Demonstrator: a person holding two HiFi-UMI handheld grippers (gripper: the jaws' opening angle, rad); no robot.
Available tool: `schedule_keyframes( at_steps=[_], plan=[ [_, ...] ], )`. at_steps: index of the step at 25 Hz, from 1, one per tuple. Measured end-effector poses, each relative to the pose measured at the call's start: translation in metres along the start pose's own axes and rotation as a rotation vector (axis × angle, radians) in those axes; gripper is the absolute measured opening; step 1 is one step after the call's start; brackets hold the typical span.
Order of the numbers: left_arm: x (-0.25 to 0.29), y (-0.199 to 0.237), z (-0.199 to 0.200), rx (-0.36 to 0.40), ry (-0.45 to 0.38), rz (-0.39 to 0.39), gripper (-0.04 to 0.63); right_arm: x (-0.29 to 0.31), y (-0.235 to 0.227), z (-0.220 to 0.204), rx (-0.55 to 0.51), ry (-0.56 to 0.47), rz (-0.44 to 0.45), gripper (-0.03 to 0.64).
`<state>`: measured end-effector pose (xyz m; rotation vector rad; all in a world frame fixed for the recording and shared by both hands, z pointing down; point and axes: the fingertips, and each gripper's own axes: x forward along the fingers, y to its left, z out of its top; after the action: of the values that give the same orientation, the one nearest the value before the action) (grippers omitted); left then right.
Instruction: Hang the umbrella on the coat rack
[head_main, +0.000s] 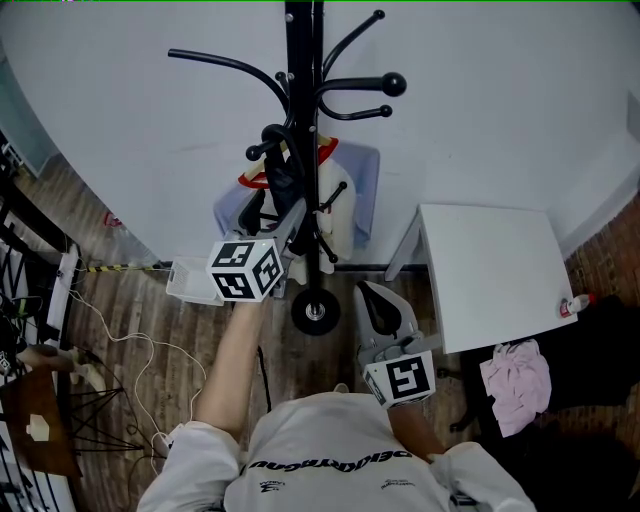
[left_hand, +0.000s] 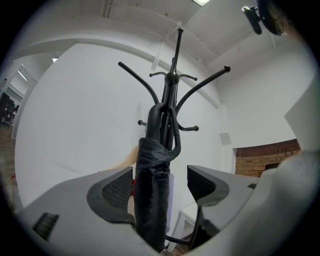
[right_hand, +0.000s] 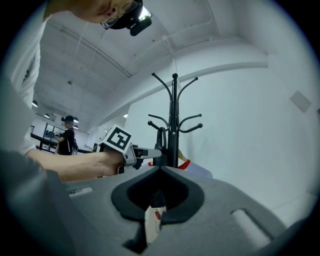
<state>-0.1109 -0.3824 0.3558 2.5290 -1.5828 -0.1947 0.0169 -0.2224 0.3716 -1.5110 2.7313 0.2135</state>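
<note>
The black coat rack (head_main: 302, 100) stands against the white wall. The folded black umbrella (head_main: 283, 185) hangs upright beside its pole, its curved handle (left_hand: 162, 112) looped over a low hook. My left gripper (head_main: 300, 215) points level at the rack. In the left gripper view the umbrella (left_hand: 152, 195) runs down between the jaws of the left gripper (left_hand: 159, 185); it lies close by the left pad, with a clear gap to the right pad. The jaws stand wide open. My right gripper (head_main: 378, 305) hangs lower and nearer to me, shut and empty, and faces the rack (right_hand: 173, 125).
Light garments with red trim (head_main: 345, 195) hang behind the umbrella. A white table (head_main: 490, 270) stands to the right with a small bottle (head_main: 575, 303) at its edge; a pink cloth (head_main: 517, 378) lies below it. Cables (head_main: 120, 340) trail over the floor at left.
</note>
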Motion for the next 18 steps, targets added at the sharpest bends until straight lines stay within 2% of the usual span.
schedule_keyframes(
  at_steps=[11,18],
  plan=[
    [-0.04,-0.026,0.011,-0.012,-0.054,0.0,0.325,-0.002,0.013,-0.002,0.023,0.002,-0.01,0.0],
    [-0.066,-0.042,0.009,0.007,-0.079,0.007,0.259,-0.004,0.017,-0.002,0.023,0.006,-0.005,0.0]
  ],
)
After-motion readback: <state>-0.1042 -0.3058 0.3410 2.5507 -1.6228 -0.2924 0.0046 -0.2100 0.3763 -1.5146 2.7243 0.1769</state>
